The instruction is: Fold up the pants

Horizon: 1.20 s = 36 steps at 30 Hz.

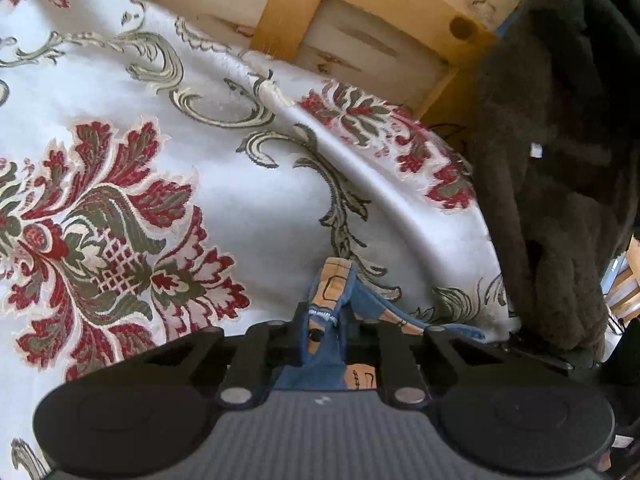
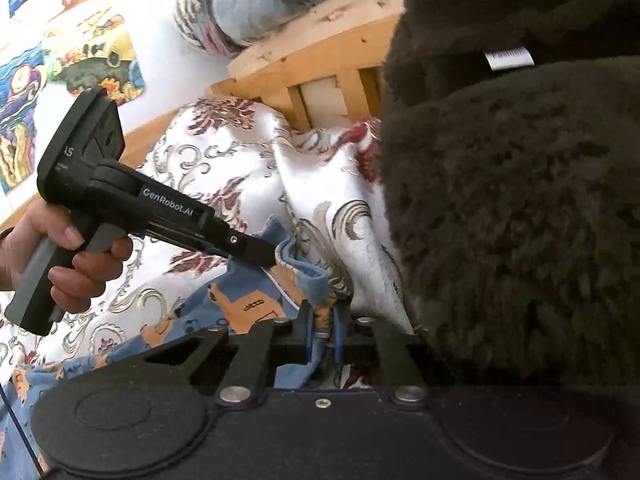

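Both our grippers, left gripper (image 1: 326, 320) and right gripper (image 2: 324, 330), pinch the pants (image 2: 240, 304) hem on the floral bedspread (image 1: 240, 200); dark fleece (image 2: 520, 220) crowds right, open bedspread left.

Black left gripper (image 2: 276, 254) (white "GenRobot.AI" lettering), grey handle.

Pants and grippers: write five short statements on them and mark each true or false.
1. The left gripper is shut on the pants. True.
2. The right gripper stands wide open above the fabric. False: it is shut on the pants.
3. The pants are plain black. False: blue with an orange print.
4. They lie on a white bedspread with red floral motifs. True.
5. The dark fuzzy garment is on the left in the right wrist view. False: on the right.
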Available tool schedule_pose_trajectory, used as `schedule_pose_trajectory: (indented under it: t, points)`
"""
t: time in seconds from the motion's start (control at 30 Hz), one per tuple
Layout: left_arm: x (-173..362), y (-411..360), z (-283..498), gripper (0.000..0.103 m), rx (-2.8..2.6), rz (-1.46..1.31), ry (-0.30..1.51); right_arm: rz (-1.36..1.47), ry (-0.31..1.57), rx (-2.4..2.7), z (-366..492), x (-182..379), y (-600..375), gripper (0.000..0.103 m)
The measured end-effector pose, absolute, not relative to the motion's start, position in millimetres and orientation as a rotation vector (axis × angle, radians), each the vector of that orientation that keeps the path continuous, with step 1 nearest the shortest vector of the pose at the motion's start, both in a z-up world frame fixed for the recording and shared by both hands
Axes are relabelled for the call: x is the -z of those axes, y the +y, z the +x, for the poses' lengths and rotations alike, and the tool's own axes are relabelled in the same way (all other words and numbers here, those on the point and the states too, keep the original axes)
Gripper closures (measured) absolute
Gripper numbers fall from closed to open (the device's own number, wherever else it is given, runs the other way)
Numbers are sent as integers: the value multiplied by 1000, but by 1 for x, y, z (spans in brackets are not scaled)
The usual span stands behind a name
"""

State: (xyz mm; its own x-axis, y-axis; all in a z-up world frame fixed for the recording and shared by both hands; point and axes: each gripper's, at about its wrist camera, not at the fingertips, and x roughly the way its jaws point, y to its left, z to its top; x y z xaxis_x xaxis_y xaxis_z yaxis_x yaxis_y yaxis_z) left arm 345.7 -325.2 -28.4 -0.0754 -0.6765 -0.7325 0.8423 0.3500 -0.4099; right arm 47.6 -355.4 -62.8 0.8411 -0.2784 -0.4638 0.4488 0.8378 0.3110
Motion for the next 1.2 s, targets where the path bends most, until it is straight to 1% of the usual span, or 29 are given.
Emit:
schedule_pose_trajectory:
  t: [0.17,0.33,0.53,0.63,0.8,0.97,1.2]
  points:
    - [10,-302,333,89,1290,143,1002,264,338,329,32,40,-324,94]
    - [-22,-255,323,89,1310,77,920,116,278,234,28,16,-282,94]
    - [-62,-175,315,89,1291,-35,840,24,257,69,35,-9,-222,94]
    - [-65,-129,308,88,1264,-87,824,-18,268,-20,40,-17,-189,94]
    - [-51,-47,298,88,1209,-195,806,-76,324,-159,50,-18,-135,94]
    - [-19,22,285,88,1129,-315,805,-143,388,-281,55,-5,-86,94]
    - [21,87,268,88,1032,-388,847,-216,469,-388,63,15,-42,94]
